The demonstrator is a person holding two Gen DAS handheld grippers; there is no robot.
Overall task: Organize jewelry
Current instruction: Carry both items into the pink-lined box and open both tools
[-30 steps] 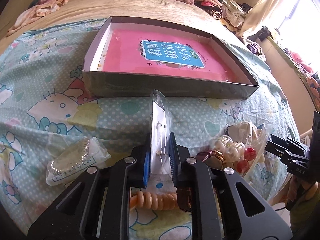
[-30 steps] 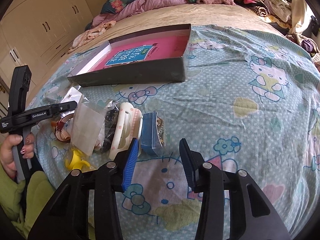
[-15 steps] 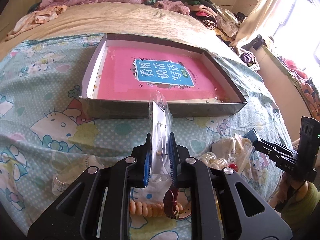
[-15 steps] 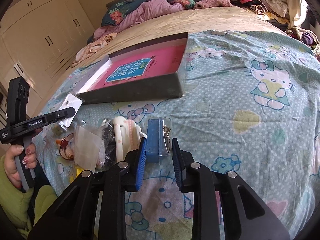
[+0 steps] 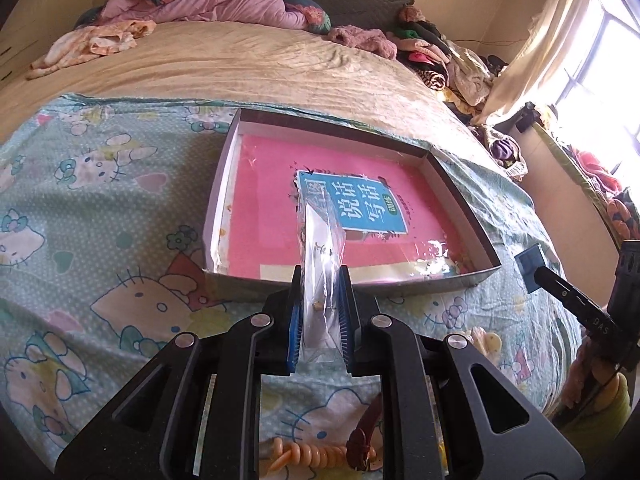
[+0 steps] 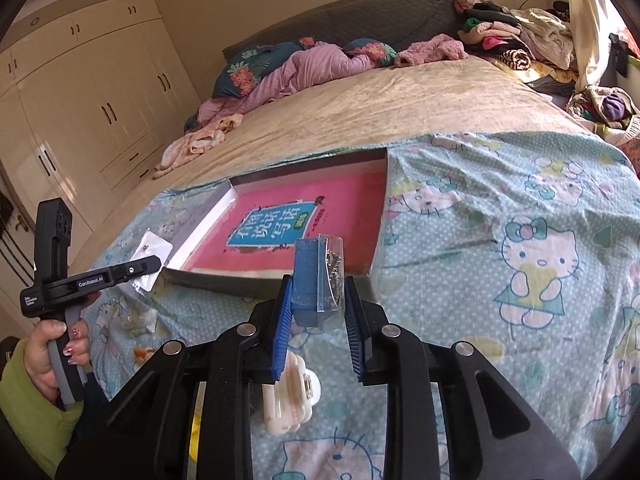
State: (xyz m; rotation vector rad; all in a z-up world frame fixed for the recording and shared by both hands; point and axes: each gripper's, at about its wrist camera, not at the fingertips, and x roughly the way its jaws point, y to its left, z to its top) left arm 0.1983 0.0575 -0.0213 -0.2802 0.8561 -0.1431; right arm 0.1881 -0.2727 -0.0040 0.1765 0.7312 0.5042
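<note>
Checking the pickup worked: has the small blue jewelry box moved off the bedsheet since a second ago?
Yes. The blue jewelry box, clamped in the right claw, has come up off the sheet toward the shallow cardboard box.

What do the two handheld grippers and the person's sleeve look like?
Both the left gripper and the right gripper have black angular plastic bodies with silver round bolts and blue ribbed pads on the fingers. White "GenRobot.AI" lettering marks the left gripper's side, above a grey handle. The sleeve is light green.
</note>
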